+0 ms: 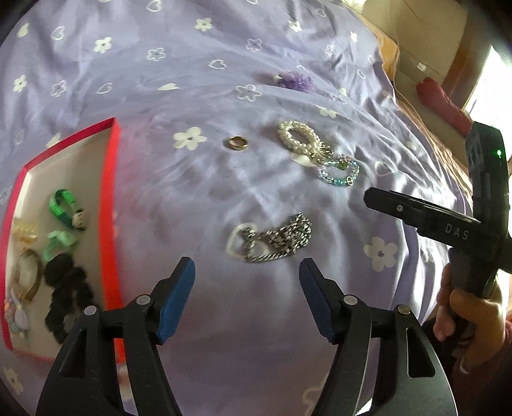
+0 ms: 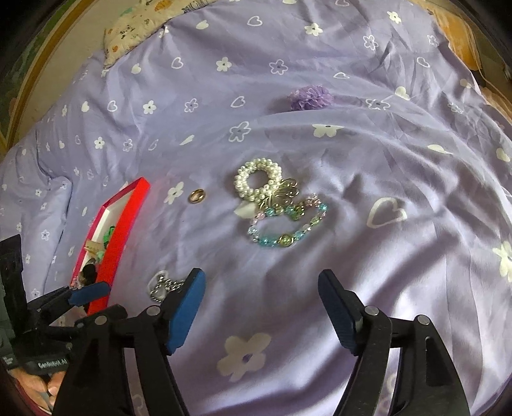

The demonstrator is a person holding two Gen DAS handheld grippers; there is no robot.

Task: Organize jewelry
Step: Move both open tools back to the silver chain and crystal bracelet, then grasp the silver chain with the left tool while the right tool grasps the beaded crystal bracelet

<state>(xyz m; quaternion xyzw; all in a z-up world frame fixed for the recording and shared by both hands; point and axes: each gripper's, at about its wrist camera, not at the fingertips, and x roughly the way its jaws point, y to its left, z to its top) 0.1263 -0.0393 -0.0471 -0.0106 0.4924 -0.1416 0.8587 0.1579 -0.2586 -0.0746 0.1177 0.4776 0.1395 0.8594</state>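
Observation:
A red box (image 1: 112, 204) with a white inside lies at left on the purple bedsheet and holds several pieces: a green clip (image 1: 65, 208), a black scrunchie (image 1: 68, 288), a gold bangle (image 1: 28, 275). On the sheet lie a silver chain (image 1: 275, 238), a gold ring (image 1: 237, 142), a pearl bracelet (image 1: 299, 137) and a blue bead bracelet (image 1: 339, 172). My left gripper (image 1: 246, 297) is open and empty, just short of the chain. My right gripper (image 2: 260, 307) is open and empty, below the bead bracelet (image 2: 288, 224) and pearl bracelet (image 2: 259, 182). The ring (image 2: 196, 195) and box (image 2: 118, 236) show there too.
A purple fluffy scrunchie (image 2: 308, 96) lies farther back on the sheet. A patterned pillow (image 2: 137, 28) is at the far left of the bed. A dark red object (image 1: 444, 102) and orange fabric edge the bed at right.

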